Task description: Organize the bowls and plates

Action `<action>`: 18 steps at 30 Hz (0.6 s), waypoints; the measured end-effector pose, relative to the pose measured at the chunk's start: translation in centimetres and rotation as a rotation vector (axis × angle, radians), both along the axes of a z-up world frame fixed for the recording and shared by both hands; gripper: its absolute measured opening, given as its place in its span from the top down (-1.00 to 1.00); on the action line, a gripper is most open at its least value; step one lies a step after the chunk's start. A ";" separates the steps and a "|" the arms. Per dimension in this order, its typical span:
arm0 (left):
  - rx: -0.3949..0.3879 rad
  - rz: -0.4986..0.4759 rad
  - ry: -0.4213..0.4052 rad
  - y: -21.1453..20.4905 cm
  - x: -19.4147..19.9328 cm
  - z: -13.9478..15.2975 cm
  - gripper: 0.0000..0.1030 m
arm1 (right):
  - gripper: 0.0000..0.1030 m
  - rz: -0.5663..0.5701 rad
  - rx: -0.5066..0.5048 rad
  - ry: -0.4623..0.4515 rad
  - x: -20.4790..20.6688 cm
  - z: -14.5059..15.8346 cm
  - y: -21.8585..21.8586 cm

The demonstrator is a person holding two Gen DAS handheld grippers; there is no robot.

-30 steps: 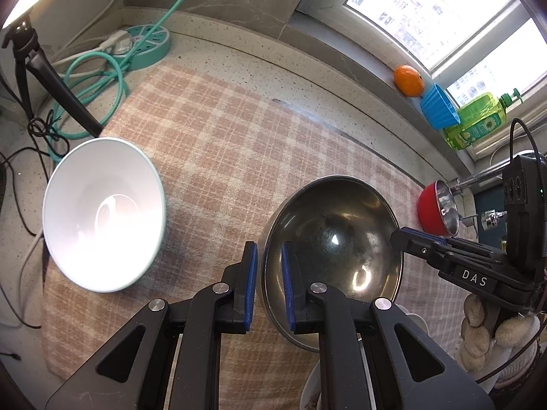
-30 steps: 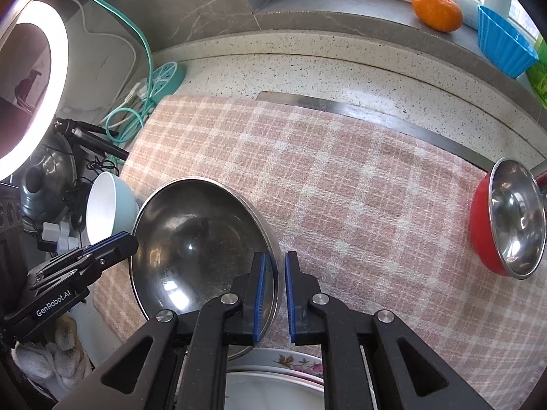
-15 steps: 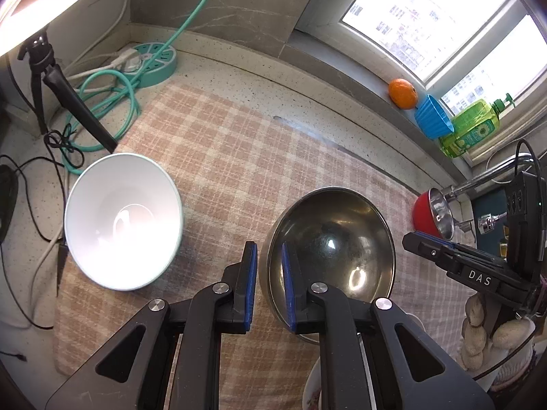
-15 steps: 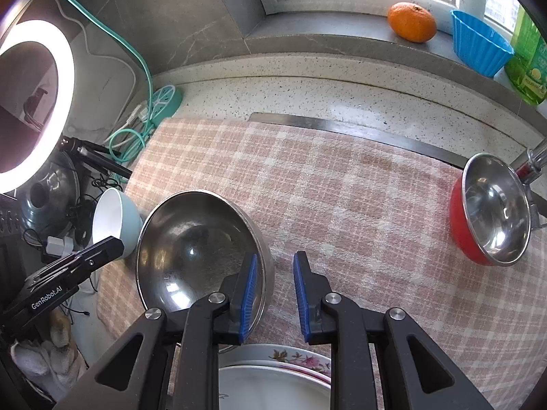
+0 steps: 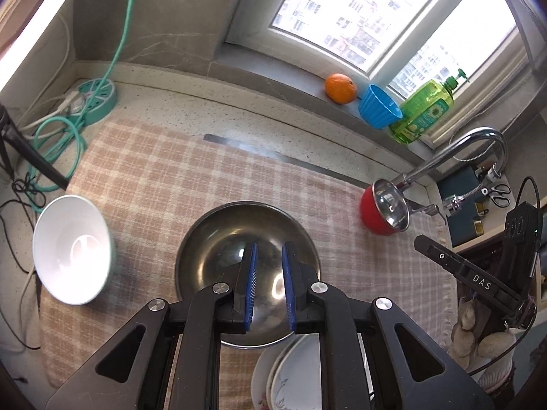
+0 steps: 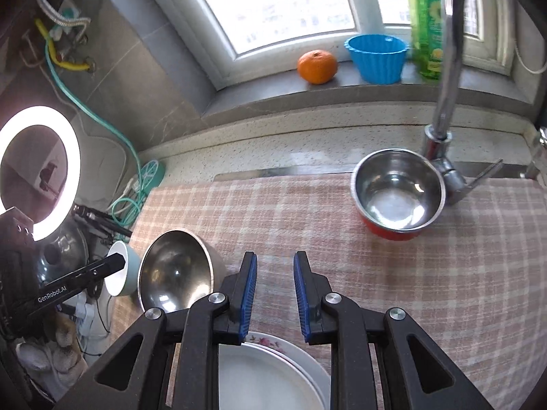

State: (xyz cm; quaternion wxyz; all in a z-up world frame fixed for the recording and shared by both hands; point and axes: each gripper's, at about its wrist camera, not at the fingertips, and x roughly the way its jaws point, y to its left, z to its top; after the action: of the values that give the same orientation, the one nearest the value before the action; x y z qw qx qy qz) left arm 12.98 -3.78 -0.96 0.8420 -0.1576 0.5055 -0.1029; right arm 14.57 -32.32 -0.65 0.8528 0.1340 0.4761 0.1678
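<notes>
Left wrist view: my left claw (image 5: 268, 285) hangs over the large steel bowl (image 5: 218, 242), blue pads a narrow gap apart, gripping nothing. That bowl sits on the checked cloth (image 5: 164, 174) on the counter; white bowl (image 5: 70, 249) to its left, stacked plates (image 5: 290, 372) at the near edge.

Right wrist view: my right claw (image 6: 271, 295) is released, empty, above the cloth. Steel bowl left of it, red-sided bowl (image 6: 398, 193) far right by the tap (image 6: 448, 78), plates just below.
</notes>
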 end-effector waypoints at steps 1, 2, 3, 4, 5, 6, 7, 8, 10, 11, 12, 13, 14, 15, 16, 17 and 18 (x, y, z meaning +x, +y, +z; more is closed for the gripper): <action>-0.004 -0.017 -0.002 -0.6 0.2 0.2 0.75 | 0.61 -0.029 -0.002 -0.006 -0.3 0.1 -1.1; -0.009 -0.036 0.000 -1.3 0.6 0.3 0.75 | 0.61 -0.058 -0.012 -0.009 -0.5 0.2 -2.2; -0.013 -0.056 0.002 -2.1 0.9 0.4 0.75 | 0.61 -0.086 -0.021 -0.012 -0.7 0.3 -3.2; -0.012 -0.074 0.002 -3.0 1.3 0.6 0.75 | 0.61 -0.110 -0.021 -0.013 -0.9 0.2 -4.1; -0.009 -0.088 -0.002 -3.9 1.7 0.7 0.75 | 0.61 -0.135 -0.016 -0.010 -1.0 0.1 -5.1; -0.004 -0.105 -0.006 -4.8 2.1 0.8 0.75 | 0.61 -0.154 -0.010 -0.004 -1.0 -0.1 -6.0; 0.000 -0.123 -0.011 -5.8 2.5 0.9 0.75 | 0.61 -0.176 -0.011 0.002 -0.9 -0.4 -6.9; 0.005 -0.141 -0.014 -6.8 3.0 0.9 0.75 | 0.61 -0.201 -0.014 0.007 -0.8 -0.7 -7.7; 0.008 -0.172 -0.012 -8.7 4.1 0.7 0.75 | 0.61 -0.245 -0.004 0.010 -0.4 -1.3 -9.2; 0.007 -0.185 -0.004 -9.6 4.8 0.4 0.75 | 0.61 -0.263 0.010 0.017 -0.2 -1.7 -9.9; 0.003 -0.197 0.006 -10.5 5.4 0.2 0.75 | 0.61 -0.282 0.023 0.023 0.0 -2.1 -10.6; 0.001 -0.212 0.012 -11.3 6.0 -0.1 0.75 | 0.61 -0.298 0.029 0.026 0.3 -2.6 -11.1; 0.006 -0.226 0.014 -12.1 6.5 -0.3 0.75 | 0.61 -0.311 0.033 0.026 0.6 -2.9 -11.5; 0.013 -0.238 0.017 -12.9 7.0 -0.5 0.75 | 0.61 -0.322 0.034 0.027 0.9 -3.2 -11.8; 0.011 -0.248 0.024 -13.5 7.5 -0.8 0.75 | 0.61 -0.331 0.041 0.030 1.2 -3.6 -12.1; 0.006 -0.261 0.034 -14.2 8.1 -1.1 0.75 | 0.61 -0.338 0.054 0.038 1.6 -3.9 -12.4; 0.007 -0.273 0.044 -14.9 8.6 -1.4 0.75 | 0.61 -0.345 0.066 0.047 1.9 -4.3 -12.7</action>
State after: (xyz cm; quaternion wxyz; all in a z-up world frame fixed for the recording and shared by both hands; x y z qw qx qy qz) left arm 21.61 -18.68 -2.38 0.8093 -0.0867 0.5411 -0.2115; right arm 16.49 -45.04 -4.92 0.8528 0.2455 0.4599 0.0315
